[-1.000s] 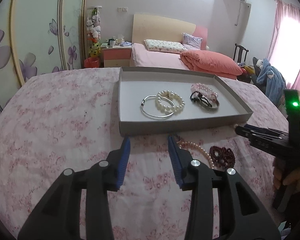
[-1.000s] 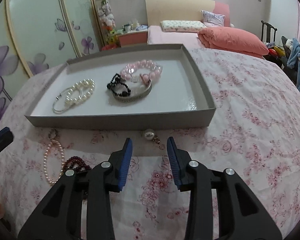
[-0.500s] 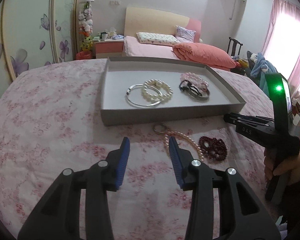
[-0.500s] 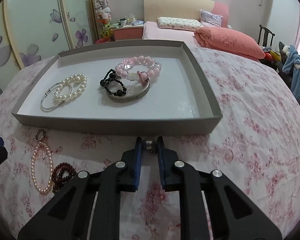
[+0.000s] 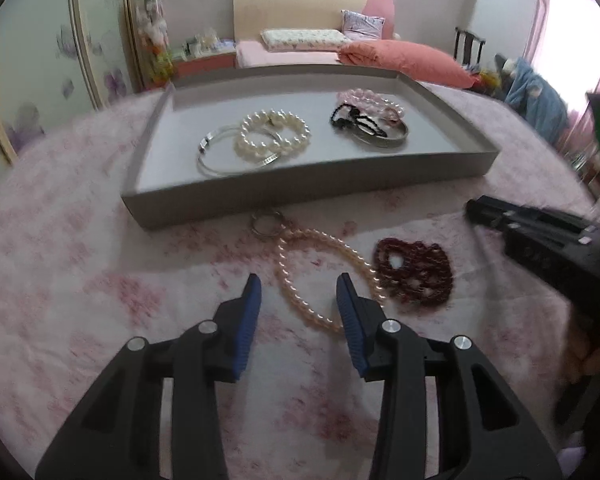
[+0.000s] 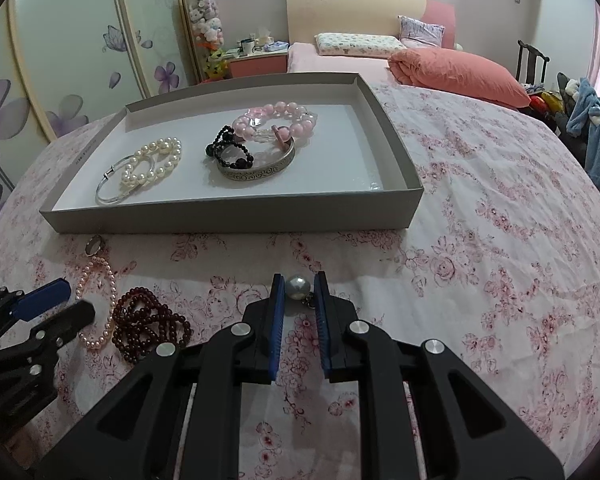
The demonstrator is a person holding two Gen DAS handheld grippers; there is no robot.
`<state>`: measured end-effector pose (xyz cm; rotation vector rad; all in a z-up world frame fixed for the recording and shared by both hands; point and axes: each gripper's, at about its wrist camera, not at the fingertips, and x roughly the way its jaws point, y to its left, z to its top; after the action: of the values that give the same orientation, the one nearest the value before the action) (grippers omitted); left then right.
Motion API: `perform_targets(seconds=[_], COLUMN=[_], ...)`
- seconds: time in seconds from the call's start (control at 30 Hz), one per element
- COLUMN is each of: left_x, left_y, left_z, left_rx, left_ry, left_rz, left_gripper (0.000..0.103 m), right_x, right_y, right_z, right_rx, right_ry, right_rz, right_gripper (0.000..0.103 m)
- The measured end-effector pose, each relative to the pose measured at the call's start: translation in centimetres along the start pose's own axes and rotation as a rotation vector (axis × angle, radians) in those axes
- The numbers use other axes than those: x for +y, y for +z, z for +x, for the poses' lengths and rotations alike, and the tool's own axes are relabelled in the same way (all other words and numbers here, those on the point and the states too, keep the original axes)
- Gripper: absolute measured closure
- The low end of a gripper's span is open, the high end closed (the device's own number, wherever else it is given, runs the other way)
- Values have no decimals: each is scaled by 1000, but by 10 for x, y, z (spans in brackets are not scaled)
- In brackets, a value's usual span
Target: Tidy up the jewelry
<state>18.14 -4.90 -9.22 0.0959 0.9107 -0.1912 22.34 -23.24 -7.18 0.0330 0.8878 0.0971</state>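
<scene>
On the floral bedspread (image 6: 480,240), the right gripper (image 6: 299,292) is clenched on a silver pearl earring (image 6: 297,287), its blue pads pressing the bead from both sides just in front of the near wall of the grey tray (image 6: 236,218). The earring appears to sit at cloth level, so the step in hand is judged to be the pick-up of this piece, with the grip made but the lift not yet done.

The left gripper (image 5: 299,292) hangs with its jaws apart and closing slightly over the pink pearl necklace (image 5: 320,276), whose strand runs through the gap between them with neither pad pressing on it. Touching the necklace on its right lies the dark red bead strand (image 5: 414,276), and a small ring (image 5: 265,224) sits by the tray's near wall.

Inside the tray rest 5 bracelets in 2 clusters. Next, the right gripper would need to raise the earring clear of the tray wall and release it on bare tray floor, probably at the near right corner.
</scene>
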Motion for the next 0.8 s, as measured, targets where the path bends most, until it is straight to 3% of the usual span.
perform_targets(seconds=[0.27,0.5,0.6,0.63,0.7,0.8], left_x=[45,52,42,39,36,34], left_y=[-1,-6,-7,-8,-8,-7], left_z=[0,-7,-5,-5,-5,-3], left_rx=[8,-6,-7,-13,-18,-17], left_ry=[98,2,9,13,12,17], left_rz=[-27,-45,-4,8,21,27], left_gripper=[64,64,66,73,77,77], right_x=[-2,-2,-2,-2,-3,-3], right_y=[-1,-1,-1,-1,-1,-1], right_z=[0,0,0,0,0,0], right_rx=[0,0,0,0,0,0], right_ry=[6,6,7,7,10,10], right_rz=[4,4,5,5,7,7], right_gripper=[87,87,87,87,87,87])
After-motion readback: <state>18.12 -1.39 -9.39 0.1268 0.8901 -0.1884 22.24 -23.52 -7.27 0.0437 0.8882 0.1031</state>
